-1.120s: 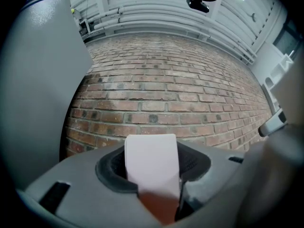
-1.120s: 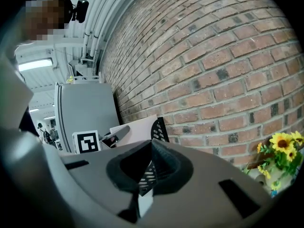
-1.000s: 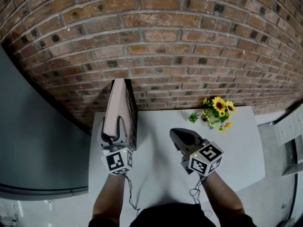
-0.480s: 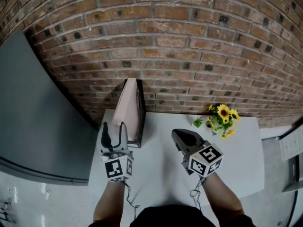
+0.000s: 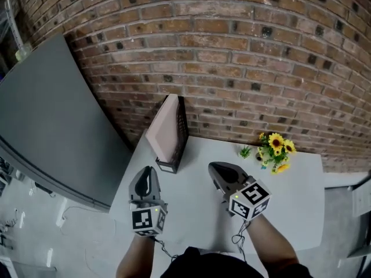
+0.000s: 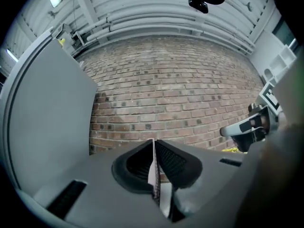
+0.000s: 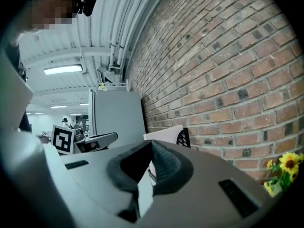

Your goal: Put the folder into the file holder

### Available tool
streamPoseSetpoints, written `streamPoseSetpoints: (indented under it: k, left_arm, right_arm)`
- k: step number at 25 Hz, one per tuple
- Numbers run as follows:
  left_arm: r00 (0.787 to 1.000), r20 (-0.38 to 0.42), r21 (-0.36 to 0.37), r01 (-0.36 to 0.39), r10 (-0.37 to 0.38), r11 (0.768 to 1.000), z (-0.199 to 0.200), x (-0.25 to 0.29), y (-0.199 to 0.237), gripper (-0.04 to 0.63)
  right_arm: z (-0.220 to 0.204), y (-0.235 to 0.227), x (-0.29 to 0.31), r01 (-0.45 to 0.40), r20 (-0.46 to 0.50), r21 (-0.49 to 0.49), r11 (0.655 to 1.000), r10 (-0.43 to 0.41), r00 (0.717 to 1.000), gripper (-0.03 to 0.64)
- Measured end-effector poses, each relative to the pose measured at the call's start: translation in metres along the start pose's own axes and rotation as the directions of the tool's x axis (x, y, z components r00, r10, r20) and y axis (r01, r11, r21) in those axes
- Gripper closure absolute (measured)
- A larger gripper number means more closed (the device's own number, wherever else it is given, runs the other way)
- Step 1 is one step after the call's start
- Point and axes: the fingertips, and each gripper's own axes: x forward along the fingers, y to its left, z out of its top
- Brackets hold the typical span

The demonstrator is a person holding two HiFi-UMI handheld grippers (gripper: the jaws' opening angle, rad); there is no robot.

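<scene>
Leaning folder (image 5: pixel 164 135) in holder (image 5: pixel 182 125). Beside holder: left fingers (image 5: pixel 146 182) just closed, empty; right fingers (image 5: pixel 223 174) shut, empty. Risk: toppling holder by stray bump.

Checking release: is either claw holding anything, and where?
Nothing held. Left claw has just been closing, empty; right claw shut, empty. Folder sits in holder.

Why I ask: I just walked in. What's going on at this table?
A person holds a gripper in each hand over a white table by a brick wall. The pink folder stands inside the black file holder at the table's back left, so the job looks done. The left gripper is clear of it; its jaws have just been closing with nothing between them. The right gripper is shut and empty.
</scene>
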Motion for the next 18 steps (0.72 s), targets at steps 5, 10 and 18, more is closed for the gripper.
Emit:
streamPoseSetpoints:
  k: [5, 10, 18]
  left_arm:
    - [0.998, -0.043, -0.039, 0.044, -0.046, 0.998, 0.003, -0.043, -0.052, 0.588]
    - [0.991, -0.080, -0.077, 0.100, -0.106, 0.992, 0.005, -0.087, -0.106, 0.589]
    - [0.987, -0.131, -0.129, 0.072, -0.089, 0.989, 0.005, -0.152, -0.147, 0.589]
  right_arm:
    - [0.002, 0.012, -0.040, -0.033, -0.005, -0.019, 0.999, 0.033, 0.999, 0.614]
    - [0.003, 0.024, -0.084, -0.080, -0.007, -0.022, 0.997, 0.079, 0.997, 0.614]
    - [-0.016, 0.051, -0.129, -0.149, -0.038, 0.006, 0.989, 0.149, 0.988, 0.614]
